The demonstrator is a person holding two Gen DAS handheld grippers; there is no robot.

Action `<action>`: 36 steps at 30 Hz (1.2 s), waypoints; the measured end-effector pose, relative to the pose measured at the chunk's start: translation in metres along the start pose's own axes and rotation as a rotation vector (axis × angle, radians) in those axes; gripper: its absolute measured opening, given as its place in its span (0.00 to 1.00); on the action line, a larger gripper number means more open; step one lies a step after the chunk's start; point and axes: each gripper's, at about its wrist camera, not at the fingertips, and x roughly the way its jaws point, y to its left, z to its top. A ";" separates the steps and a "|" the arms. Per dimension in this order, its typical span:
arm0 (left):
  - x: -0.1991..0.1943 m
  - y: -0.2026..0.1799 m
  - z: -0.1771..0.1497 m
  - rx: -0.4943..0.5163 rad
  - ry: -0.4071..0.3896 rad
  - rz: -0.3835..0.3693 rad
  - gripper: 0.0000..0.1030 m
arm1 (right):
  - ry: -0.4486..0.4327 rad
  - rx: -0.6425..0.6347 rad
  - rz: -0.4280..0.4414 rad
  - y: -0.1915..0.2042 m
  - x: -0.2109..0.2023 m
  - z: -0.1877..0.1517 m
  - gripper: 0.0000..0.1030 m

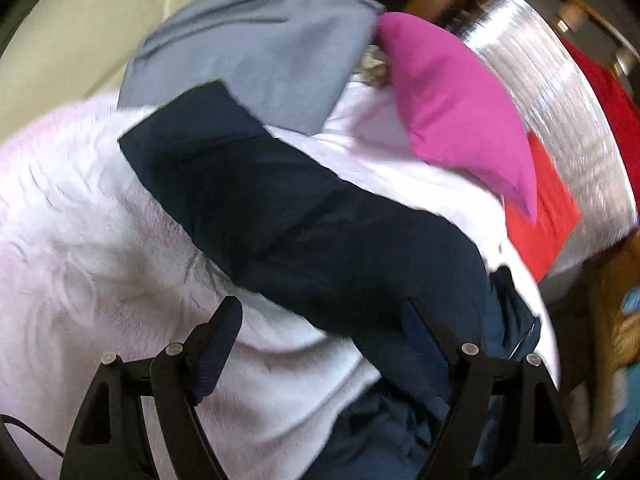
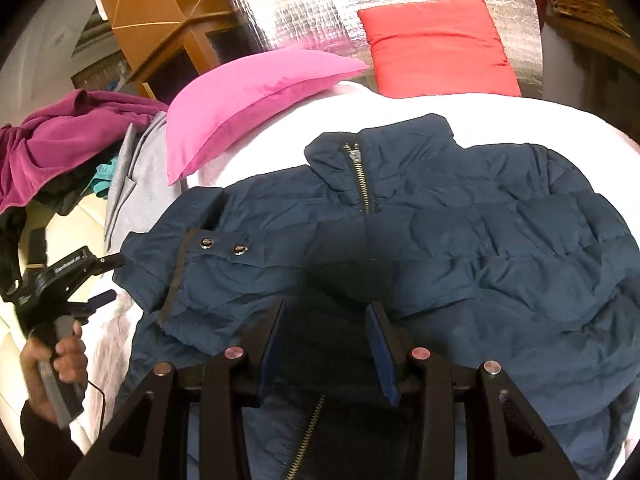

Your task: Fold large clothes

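Note:
A navy puffer jacket lies front-up on the white blanket, zip and collar towards the pillows. My right gripper is low over its lower front, and a dark fold of the jacket fills the gap between the pads. In the left wrist view the jacket's sleeve runs diagonally across the blanket. My left gripper stands wide open above the sleeve, pressing on nothing. That left gripper also shows at the jacket's left edge in the right wrist view, held by a hand.
A pink pillow and a red pillow lie at the head of the bed against a silver foil panel. A grey garment and a magenta cloth are piled to the left. Wooden furniture stands behind.

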 end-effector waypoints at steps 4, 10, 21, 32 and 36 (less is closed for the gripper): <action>0.022 0.020 0.010 -0.109 0.045 -0.064 0.78 | -0.003 0.008 0.000 -0.007 -0.003 0.001 0.43; 0.035 0.034 0.017 -0.191 0.040 -0.084 0.36 | 0.001 0.027 -0.002 -0.016 -0.001 0.002 0.43; -0.040 -0.044 0.008 0.058 -0.183 -0.094 0.11 | -0.039 0.088 -0.010 -0.036 -0.028 -0.010 0.43; -0.050 -0.205 -0.114 0.527 -0.073 -0.241 0.09 | -0.139 0.235 -0.084 -0.098 -0.108 -0.040 0.43; -0.013 -0.220 -0.156 0.588 0.080 -0.215 0.12 | -0.142 0.274 -0.108 -0.115 -0.123 -0.052 0.43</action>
